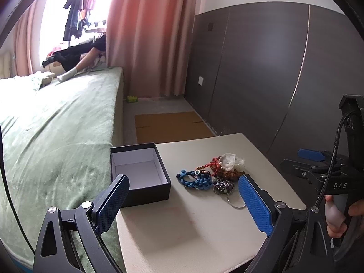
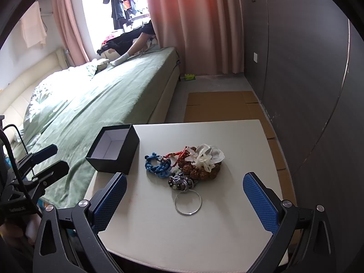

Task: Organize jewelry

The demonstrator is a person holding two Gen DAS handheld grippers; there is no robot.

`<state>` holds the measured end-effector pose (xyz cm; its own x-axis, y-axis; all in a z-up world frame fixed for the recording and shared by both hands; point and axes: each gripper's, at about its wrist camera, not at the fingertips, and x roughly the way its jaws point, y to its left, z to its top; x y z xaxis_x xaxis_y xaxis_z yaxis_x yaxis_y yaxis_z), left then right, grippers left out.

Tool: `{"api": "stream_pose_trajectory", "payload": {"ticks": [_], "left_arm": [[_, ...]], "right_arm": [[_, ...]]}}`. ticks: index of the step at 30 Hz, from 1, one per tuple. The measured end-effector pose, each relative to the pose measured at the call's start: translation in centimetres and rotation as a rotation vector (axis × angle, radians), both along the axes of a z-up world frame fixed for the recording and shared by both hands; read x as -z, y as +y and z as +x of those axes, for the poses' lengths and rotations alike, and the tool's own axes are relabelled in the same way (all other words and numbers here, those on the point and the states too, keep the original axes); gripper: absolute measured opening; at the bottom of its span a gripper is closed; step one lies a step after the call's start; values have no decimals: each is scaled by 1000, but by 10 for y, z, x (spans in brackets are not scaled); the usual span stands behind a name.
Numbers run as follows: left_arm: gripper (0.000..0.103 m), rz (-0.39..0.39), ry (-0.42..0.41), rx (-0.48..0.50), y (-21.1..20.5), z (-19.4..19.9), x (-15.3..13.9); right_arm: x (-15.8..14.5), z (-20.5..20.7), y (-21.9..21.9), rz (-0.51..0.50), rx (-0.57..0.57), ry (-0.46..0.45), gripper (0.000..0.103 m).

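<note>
From the left wrist, the left gripper [image 1: 182, 207] hangs spread and empty, the open black cardboard box [image 1: 138, 173] ahead-left; from the right wrist, the spread, empty right gripper [image 2: 184, 198] frames the tangled bracelet heap [image 2: 184, 168] right of that box, probably nearer

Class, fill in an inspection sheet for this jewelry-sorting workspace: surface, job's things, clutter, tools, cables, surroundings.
Surface: white table, beside the bed.
Job's things: open black box, empty, at the table's left corner; jewelry pile with blue braided bracelet, brown beads, silver ring.
Clutter: crumpled white wrapper on the pile.
Tools: left tool and right tool open, holding nothing.
Cables: black cable on the right tool.
Surroundings: green bed, cardboard on floor.
</note>
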<state>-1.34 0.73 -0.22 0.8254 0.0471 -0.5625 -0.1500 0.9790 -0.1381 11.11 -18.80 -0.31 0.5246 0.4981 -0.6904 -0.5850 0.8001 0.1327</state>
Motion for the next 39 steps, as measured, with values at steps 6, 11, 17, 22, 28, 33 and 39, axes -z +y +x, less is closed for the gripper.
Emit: {"api": "stream_pose_trajectory", "payload": {"ticks": [6,11,17,22,28,33,39], "left_arm": [[97,7,2,-3,-2,2,2],[97,3,3,-5,-1,3,2],[97,8,8,-1,-3,4,3],[97,9,5,-2,-3,4,1],[97,-5,4,-8,0,6,-2],[97,-32,7,-7,0,15,-5],[97,-112,61,-8,5,36,6]], "right_arm": [[-1,1,-3,0,2,-3,103],[-1,1,-6,3,9,-2,103],[-1,3,-7,7,6,-4,103],[0,1,-4,3,4,-6,103],[0,1,-3,10,5,-1,103],[-4,6,-4,42,27,18,103],[0,23,-11,82,74,79,103]]}}
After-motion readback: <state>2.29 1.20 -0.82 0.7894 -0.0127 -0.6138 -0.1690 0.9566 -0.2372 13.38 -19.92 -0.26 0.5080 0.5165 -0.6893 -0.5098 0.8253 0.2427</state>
